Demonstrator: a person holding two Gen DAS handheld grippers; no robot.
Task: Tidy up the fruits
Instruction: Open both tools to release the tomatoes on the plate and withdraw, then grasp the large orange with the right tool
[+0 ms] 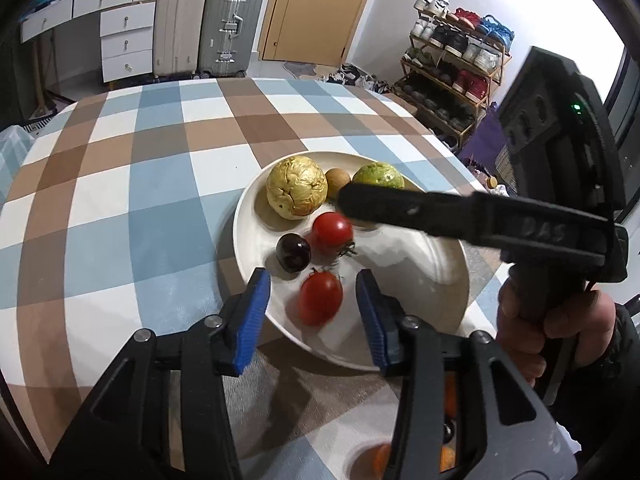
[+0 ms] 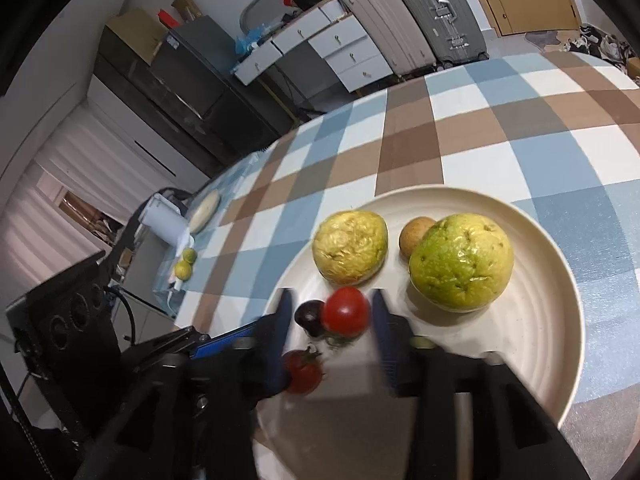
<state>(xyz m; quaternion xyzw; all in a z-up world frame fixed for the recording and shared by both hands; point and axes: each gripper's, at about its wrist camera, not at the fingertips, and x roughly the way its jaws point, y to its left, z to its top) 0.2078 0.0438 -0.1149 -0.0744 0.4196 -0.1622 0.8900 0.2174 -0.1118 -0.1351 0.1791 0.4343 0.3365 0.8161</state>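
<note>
**Both grippers parted over the fruit plate**

One red tomato lies on the cream plate near its near rim, between the parted blue pads of the left gripper, untouched. A second tomato sits nearer the plate's middle, between the parted fingers of the right gripper, beside a dark cherry. Yellow fruit, green fruit and small brown fruit occupy the plate's far side. The plate rests on a checked tablecloth.

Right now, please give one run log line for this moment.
left tongs: open, red tomato between | right tongs: open | round cream plate: six fruits
</note>
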